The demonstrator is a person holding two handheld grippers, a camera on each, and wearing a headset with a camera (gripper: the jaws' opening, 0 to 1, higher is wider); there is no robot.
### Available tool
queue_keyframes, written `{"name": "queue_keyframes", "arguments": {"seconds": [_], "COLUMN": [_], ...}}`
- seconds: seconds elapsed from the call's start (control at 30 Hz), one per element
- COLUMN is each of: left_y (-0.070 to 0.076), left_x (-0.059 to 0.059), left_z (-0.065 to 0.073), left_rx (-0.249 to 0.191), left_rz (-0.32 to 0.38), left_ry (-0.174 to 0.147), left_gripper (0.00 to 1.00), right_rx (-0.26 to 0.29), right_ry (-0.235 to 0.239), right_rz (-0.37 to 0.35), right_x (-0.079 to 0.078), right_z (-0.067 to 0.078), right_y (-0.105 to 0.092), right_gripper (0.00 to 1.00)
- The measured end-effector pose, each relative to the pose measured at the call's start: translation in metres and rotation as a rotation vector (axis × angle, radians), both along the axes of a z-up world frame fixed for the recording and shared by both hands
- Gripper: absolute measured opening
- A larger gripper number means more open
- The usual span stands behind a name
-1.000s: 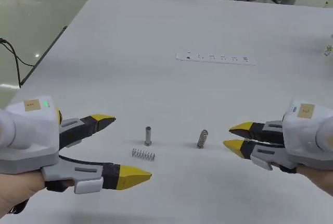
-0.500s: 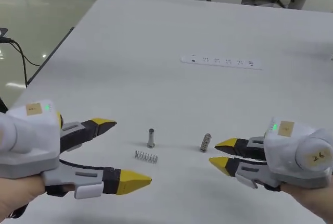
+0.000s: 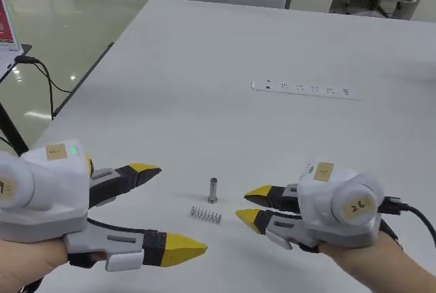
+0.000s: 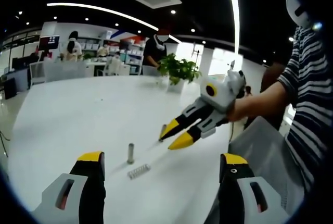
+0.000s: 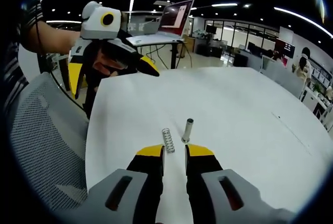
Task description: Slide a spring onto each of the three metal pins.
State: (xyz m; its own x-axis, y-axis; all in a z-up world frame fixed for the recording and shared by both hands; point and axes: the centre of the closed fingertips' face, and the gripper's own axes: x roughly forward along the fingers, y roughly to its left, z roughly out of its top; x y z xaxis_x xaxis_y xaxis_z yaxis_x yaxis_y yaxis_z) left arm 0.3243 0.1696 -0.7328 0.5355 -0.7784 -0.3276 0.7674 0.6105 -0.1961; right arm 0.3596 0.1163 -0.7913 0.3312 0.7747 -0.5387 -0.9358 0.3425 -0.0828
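Though its rear ran off the head view's edge, left gripper (image 3: 167, 209): jaws spread wide, empty
Spring (image 3: 206, 214): lay flat on the table (image 3: 204, 68), just beside the pin (image 3: 212, 189)
Pin: stood upright, bare
Right gripper (image 3: 253, 204): jaws narrowly apart, gripping nothing
Small upright piece (image 4: 163, 132): by the right gripper's tips, too small to identify
Table: white, power strip (image 3: 304, 89) farther back
Room: lit office, glossy floor (image 3: 68, 7)

White on the bench (image 3: 204, 68). Yellow tips, black jaws, pale grey bodies on left gripper (image 3: 178, 206) and right gripper (image 3: 244, 204). Silvery grey on spring (image 3: 206, 214) and pin (image 3: 212, 190). Black-and-white stripes on the sleeve (image 4: 307, 78).
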Motion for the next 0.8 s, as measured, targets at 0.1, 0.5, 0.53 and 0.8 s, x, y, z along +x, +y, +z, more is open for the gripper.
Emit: {"name": "queue_keyframes", "arguments": {"seconds": [0.1,0.5,0.53,0.8], "left_y": [0.003,0.007,0.007,0.011], "left_x": [0.0,-0.003,-0.003,-0.006], "left_z": [-0.001,-0.006,-0.006,-0.009], "left_rx": [0.002,0.006,0.006,0.008], "left_rz": [0.004,0.007,0.007,0.018], "left_ry": [0.002,0.016,0.017,0.025], "left_gripper": [0.88,0.87,0.87,0.87], "right_rx": [-0.012,-0.067,-0.069,-0.114], "right_ry": [0.006,0.05,0.053,0.072], "right_rz": [0.013,0.023,0.026,0.04], "right_x": [0.001,0.007,0.007,0.009], "right_z": [-0.008,-0.043,-0.045,-0.064], "right_y": [0.01,0.03,0.031,0.032], "right_gripper": [0.14,0.12,0.12,0.1]}}
